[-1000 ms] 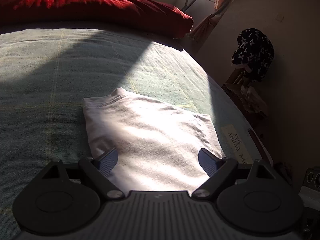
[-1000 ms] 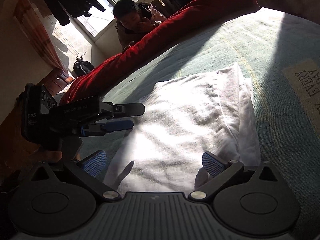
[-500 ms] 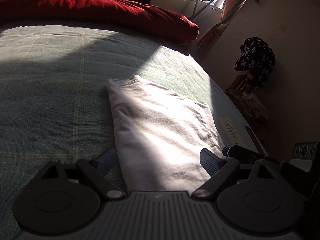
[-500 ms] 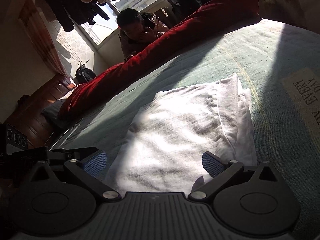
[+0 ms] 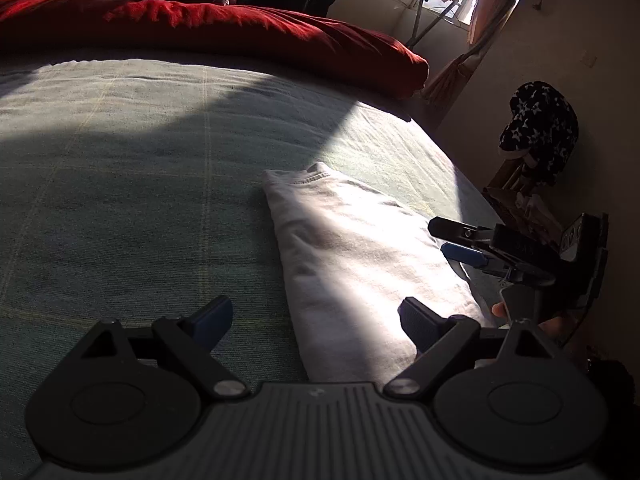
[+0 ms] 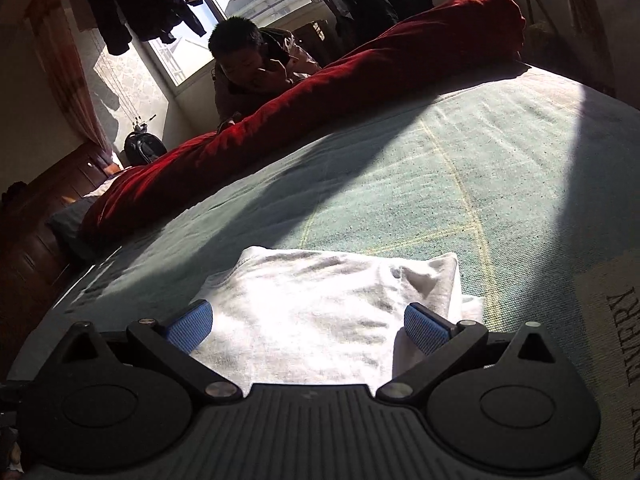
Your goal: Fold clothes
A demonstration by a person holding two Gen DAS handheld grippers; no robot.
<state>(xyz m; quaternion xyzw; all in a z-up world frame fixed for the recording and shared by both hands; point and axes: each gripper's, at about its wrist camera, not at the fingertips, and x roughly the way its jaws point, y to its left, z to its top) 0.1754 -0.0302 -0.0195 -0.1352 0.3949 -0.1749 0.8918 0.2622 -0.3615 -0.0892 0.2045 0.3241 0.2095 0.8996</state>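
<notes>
The folded white T-shirt [image 5: 360,264] is soft and limp (layers slip); pinch its stacked edges with your left gripper [image 5: 316,320] and right gripper [image 6: 308,328], both wide and empty.

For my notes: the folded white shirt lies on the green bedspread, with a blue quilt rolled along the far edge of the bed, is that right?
Not quite: the quilt is red, not blue, as both wrist views show. The folded white shirt does lie on the green bedspread.
</notes>
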